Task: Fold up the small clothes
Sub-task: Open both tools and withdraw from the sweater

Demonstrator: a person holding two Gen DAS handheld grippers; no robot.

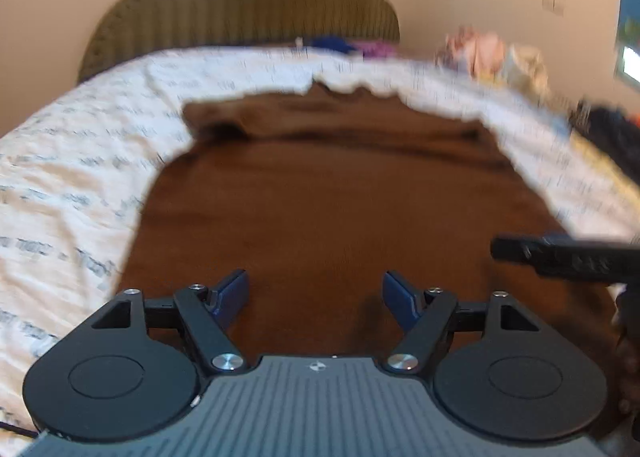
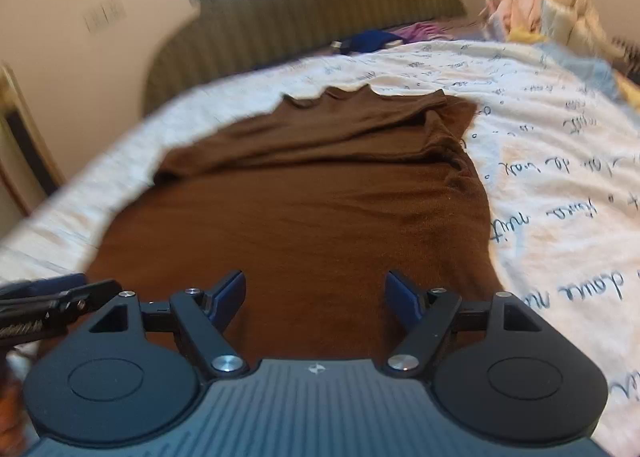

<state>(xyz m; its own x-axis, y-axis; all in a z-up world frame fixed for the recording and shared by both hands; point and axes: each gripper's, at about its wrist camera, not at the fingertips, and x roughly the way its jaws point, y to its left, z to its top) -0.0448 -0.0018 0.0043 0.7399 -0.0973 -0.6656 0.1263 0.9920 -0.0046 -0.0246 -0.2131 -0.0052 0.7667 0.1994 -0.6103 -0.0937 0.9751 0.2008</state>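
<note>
A brown garment (image 1: 340,193) lies spread flat on the bed, its far part folded over with a wavy edge; it also shows in the right wrist view (image 2: 320,197). My left gripper (image 1: 316,293) is open and empty, just above the garment's near edge. My right gripper (image 2: 316,293) is open and empty, also over the near edge, beside the left one. The right gripper's finger shows at the right of the left wrist view (image 1: 560,257). The left gripper shows at the left of the right wrist view (image 2: 52,301).
The bed has a white cover with dark handwriting print (image 2: 560,177). A green ribbed headboard (image 2: 304,17) stands at the far end. A pile of pale clothes (image 2: 540,13) and blue and purple items (image 2: 372,39) lie by the headboard. Dark clothes (image 1: 612,133) lie at the right.
</note>
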